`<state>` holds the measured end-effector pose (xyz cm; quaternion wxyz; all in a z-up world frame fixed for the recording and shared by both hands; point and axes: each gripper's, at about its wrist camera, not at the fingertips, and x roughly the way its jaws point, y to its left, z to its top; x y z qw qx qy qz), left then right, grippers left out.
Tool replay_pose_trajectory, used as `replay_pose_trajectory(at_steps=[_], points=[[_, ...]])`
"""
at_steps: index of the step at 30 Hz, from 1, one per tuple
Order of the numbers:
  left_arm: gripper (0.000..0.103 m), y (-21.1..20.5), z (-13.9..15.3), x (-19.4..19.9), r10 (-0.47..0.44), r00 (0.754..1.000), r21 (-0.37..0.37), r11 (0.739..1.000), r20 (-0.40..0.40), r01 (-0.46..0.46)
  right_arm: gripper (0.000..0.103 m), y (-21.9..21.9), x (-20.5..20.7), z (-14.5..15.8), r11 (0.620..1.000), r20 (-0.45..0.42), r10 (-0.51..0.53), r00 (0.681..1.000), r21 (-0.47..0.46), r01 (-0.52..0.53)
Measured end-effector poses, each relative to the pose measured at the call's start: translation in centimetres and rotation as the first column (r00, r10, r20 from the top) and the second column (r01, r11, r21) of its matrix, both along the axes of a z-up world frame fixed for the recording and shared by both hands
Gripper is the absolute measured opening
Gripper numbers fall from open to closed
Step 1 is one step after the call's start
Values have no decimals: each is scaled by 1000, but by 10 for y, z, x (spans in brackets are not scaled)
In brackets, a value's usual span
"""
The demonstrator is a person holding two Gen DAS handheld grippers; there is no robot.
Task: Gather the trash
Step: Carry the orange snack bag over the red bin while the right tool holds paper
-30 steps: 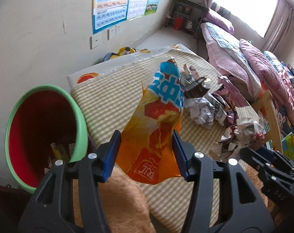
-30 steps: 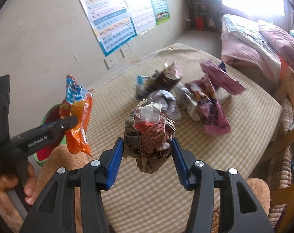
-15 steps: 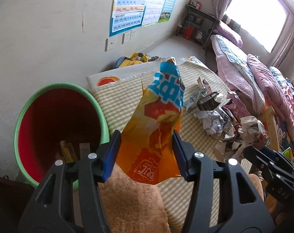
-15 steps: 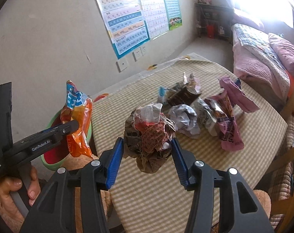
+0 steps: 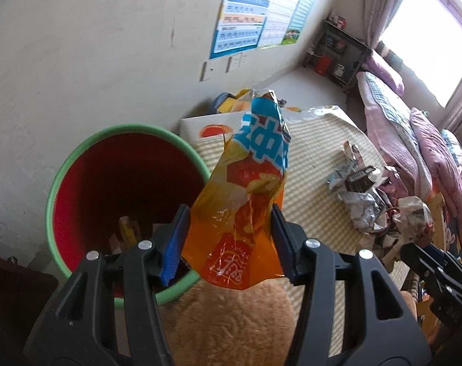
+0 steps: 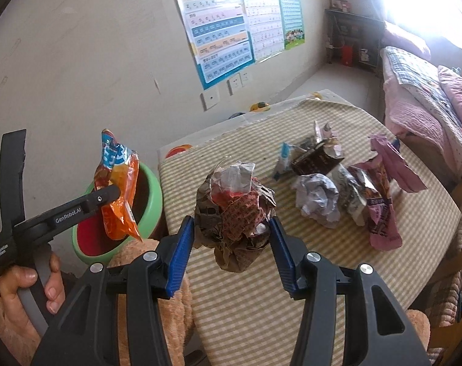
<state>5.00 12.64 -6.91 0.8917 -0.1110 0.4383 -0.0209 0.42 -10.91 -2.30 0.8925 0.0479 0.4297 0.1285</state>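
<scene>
Left gripper (image 5: 229, 241) clamped on crinkly orange-blue snack bag (image 5: 246, 195), right gripper (image 6: 231, 250) on crumpled brown paper wad (image 6: 235, 213); release only above green-rimmed red bin (image 5: 78, 158) (not beside).

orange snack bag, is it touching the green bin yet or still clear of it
Apart. In the right wrist view the orange snack bag hangs clamped in the left gripper above the green bin, its lower tip clear of the rim.

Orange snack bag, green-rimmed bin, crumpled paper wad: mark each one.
orange snack bag (image 5: 246, 201): left wrist view, middle of the bag.
green-rimmed bin (image 5: 78, 155): left wrist view, upper-left rim.
crumpled paper wad (image 6: 237, 213): right wrist view, centre of the wad.
</scene>
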Motion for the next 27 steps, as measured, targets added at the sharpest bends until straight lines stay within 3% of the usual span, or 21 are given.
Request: replay_pose_trajectory(at_steps=[27], points=[[51, 107, -35, -3, 234, 969, 45, 972, -76, -231, 50, 133, 52, 2, 969, -11, 243, 970, -42, -244]])
